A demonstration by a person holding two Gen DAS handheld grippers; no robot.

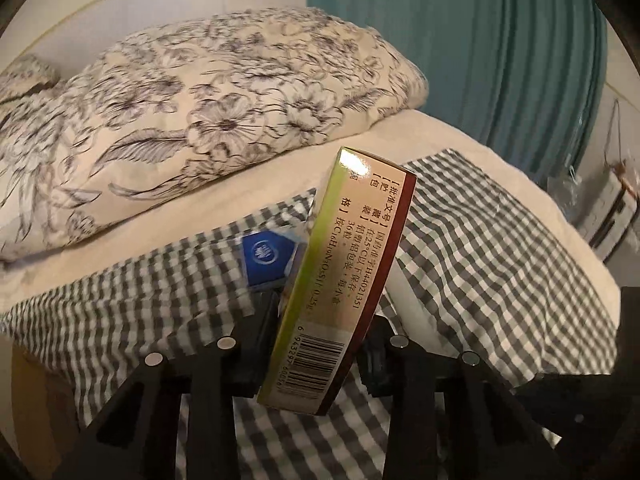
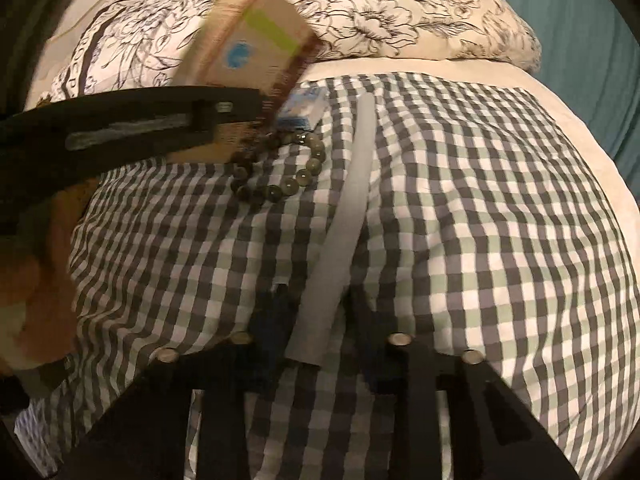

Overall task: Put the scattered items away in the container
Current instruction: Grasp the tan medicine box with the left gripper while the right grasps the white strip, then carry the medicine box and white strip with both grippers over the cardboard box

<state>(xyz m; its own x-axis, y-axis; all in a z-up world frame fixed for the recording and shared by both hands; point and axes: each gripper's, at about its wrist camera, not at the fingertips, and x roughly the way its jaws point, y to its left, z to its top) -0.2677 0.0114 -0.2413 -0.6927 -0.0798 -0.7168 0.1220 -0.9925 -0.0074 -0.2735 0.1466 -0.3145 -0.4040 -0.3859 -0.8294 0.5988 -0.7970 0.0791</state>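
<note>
My left gripper (image 1: pixel 320 320) is shut on a green and brown medicine box (image 1: pixel 352 248) with a barcode, which it holds tilted above the checked cloth (image 1: pixel 500 248). In the right wrist view the same box (image 2: pixel 256 40) shows at the upper left, blurred, with one black finger (image 2: pixel 160 116) of the left gripper beside it. My right gripper (image 2: pixel 316 312) is shut on the near end of a long grey tube (image 2: pixel 352 184) lying on the cloth. A bracelet of dark green beads (image 2: pixel 280 168) and a blue and white packet (image 2: pixel 300 112) lie beside the tube.
The blue packet (image 1: pixel 268 256) lies just behind the held box. Floral pillows (image 1: pixel 200 100) fill the back of the bed, on a cream sheet (image 1: pixel 440 136). A teal curtain (image 1: pixel 480 60) hangs at the right, past the bed's edge.
</note>
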